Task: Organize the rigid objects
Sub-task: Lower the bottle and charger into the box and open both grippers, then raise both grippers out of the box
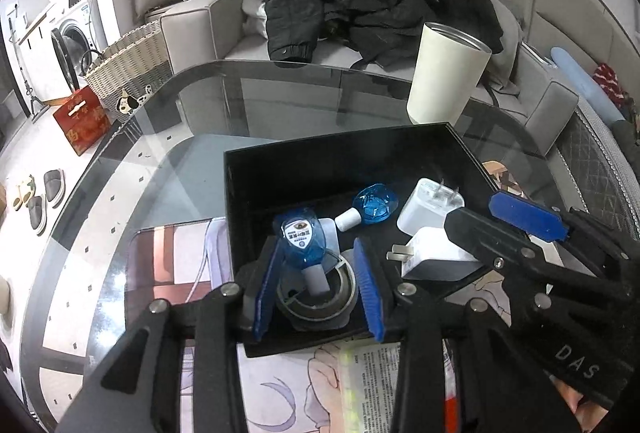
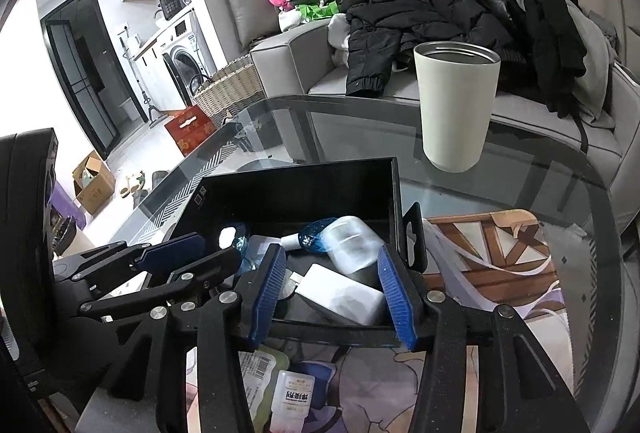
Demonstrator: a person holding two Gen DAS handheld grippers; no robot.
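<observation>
At lower centre of the left wrist view, the left gripper [image 1: 318, 283] stands apart over the black box [image 1: 240, 193], a blue bottle [image 1: 301, 247] between its pads, untouched. The right gripper [image 2: 334, 293] is likewise apart around a white charger [image 2: 340, 299] in the box.

Two blue bottles [image 1: 301, 245], two white chargers [image 1: 430, 207], one tape roll [image 1: 316, 293], one cup [image 1: 446, 73].

We are in a home, in a living room. We see a grey sofa [image 2: 304, 45] piled with black coats [image 2: 400, 17], a washing machine [image 2: 180, 65] in the corner, a woven basket [image 2: 228, 89] and slippers [image 1: 40, 197] on the floor.
</observation>
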